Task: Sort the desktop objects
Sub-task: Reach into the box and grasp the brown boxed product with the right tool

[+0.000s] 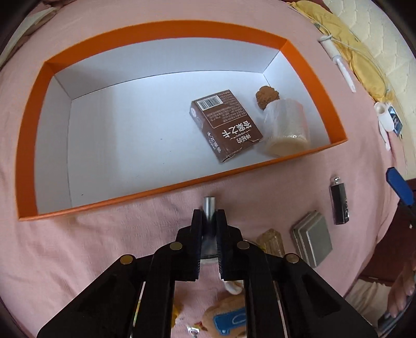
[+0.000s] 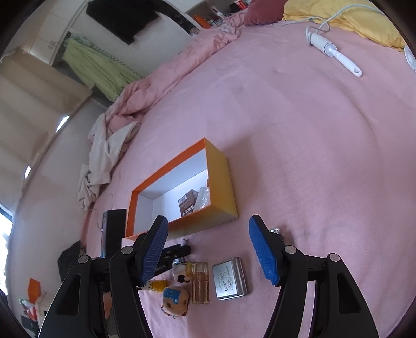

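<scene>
An orange box (image 1: 161, 189) with a white inside lies on the pink bedspread. In it are a brown carton (image 1: 226, 124), a clear tape roll (image 1: 286, 127) and a brown fuzzy ball (image 1: 267, 96). My left gripper (image 1: 209, 215) is shut on a silver metal cylinder (image 1: 209, 208), just in front of the box's near wall. My right gripper (image 2: 208, 249) is open and empty, above the bedspread near a silver tin (image 2: 229, 279) and an amber bottle (image 2: 200, 283). The box also shows in the right wrist view (image 2: 221, 182).
Loose on the bedspread: a black lipstick tube (image 1: 339, 202), the tin (image 1: 312, 239), a plush keychain (image 2: 175, 301) and small figurines (image 2: 156, 284). A white lint roller (image 2: 335, 54) and a yellow blanket (image 2: 351, 18) lie far off. Crumpled bedding (image 2: 104, 161) lies at the left.
</scene>
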`<state>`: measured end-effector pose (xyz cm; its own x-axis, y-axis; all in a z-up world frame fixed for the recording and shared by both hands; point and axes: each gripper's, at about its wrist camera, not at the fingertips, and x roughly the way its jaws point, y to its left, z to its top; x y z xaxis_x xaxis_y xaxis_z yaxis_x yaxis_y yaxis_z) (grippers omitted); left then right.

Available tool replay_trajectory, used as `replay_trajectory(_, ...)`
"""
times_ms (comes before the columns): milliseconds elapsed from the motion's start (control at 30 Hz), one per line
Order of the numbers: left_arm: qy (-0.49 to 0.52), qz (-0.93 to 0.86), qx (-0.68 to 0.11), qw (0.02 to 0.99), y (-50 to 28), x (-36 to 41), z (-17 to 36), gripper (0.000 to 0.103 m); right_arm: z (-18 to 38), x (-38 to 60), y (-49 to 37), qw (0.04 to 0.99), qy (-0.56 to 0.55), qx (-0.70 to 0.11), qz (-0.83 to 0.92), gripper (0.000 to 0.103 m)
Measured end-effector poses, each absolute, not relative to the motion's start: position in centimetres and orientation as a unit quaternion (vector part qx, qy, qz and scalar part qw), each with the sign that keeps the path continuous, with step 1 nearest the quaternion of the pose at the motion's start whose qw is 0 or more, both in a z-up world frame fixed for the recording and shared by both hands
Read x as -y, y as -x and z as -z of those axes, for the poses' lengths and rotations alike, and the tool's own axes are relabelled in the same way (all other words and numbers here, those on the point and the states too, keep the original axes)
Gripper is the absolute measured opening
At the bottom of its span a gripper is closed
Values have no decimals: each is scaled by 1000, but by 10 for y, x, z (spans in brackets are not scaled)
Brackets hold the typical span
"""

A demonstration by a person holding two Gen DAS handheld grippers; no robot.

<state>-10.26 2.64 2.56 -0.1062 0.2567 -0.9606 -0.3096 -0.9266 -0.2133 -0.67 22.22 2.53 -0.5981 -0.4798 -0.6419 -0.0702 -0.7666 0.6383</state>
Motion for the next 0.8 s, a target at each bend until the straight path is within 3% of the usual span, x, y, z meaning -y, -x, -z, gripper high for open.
replay_trajectory(167, 593, -773, 33, 222, 99, -9, -81, 11, -27, -222, 6, 122, -429, 322, 835, 65)
replay_trajectory(300, 554, -807, 3, 203, 115, -11, -127, 11, -29, -219, 5, 126, -428, 317, 837, 65)
replay_trajectory(500, 581, -798, -38, 156, 155, -16, -103, 12, -28, -220, 4, 126, -431, 317, 836, 65)
replay_trajectory(567, 575, -805, -46, 137, 155, -16, -99, 25, -28, -221, 4, 126, -430, 319, 835, 65)
replay_trajectory(600, 571, -809, -45, 131, 154, -15, -98, 25, -28, -221, 4, 125, -429, 319, 836, 65)
replay_trajectory(800, 537, -832, 67, 124, 131, 19, -110, 25, -24, -216, 8, 125, -437, 313, 834, 65)
